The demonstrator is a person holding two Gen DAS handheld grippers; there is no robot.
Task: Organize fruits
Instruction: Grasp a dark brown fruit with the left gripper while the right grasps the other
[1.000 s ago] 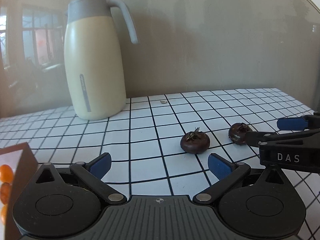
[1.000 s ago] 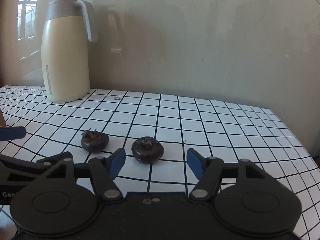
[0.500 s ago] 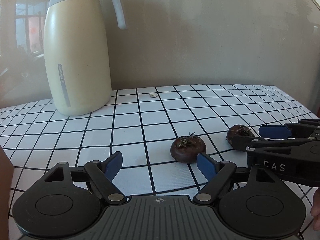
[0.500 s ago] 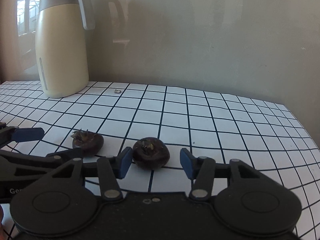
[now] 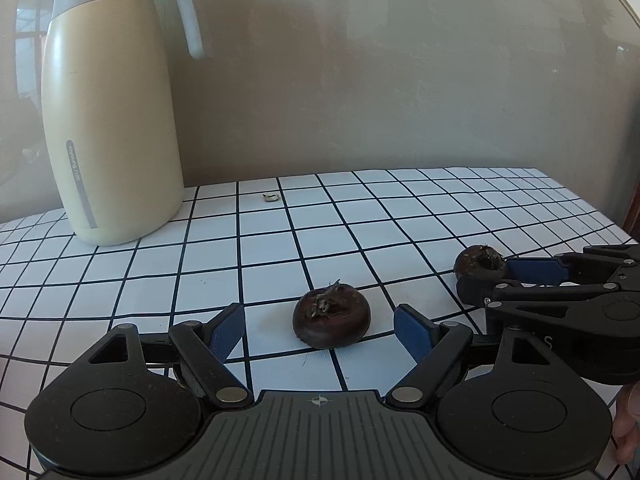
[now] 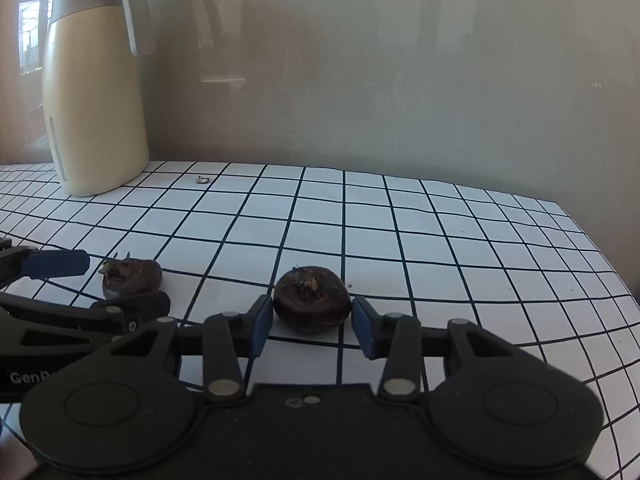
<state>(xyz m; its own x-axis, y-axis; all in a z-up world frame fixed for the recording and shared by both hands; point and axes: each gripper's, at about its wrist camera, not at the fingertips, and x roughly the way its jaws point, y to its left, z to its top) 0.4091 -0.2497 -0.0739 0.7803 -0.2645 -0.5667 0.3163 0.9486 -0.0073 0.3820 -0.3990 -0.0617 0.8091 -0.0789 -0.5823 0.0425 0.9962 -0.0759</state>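
Two dark fruits lay on the checked cloth [image 5: 280, 240], well apart from the cream jug [image 5: 114, 120] standing at the back left. Each gripper had one fruit between its fingers. The left gripper [image 5: 319, 328] was spread wide around the left fruit [image 5: 331, 318], with clear gaps on both sides, so nothing was grasped there yet. The right gripper [image 6: 312, 322] sat close about the right fruit [image 6: 312, 304], its blue pads just beside or touching the skin; whether it had really clenched could not be told from either view, and the fruit rested on the cloth. A small scrap [image 5: 270, 197] lay near the jug. To do the pickup well, I judged each gripper should stay low and level, centre the fruit between the pads, and close across its widest part, below the dry stem tuft on top. These squat, rounded fruits would likely roll or squirt forward if pinched off-centre, so a slow, even squeeze before any lift seemed wise.
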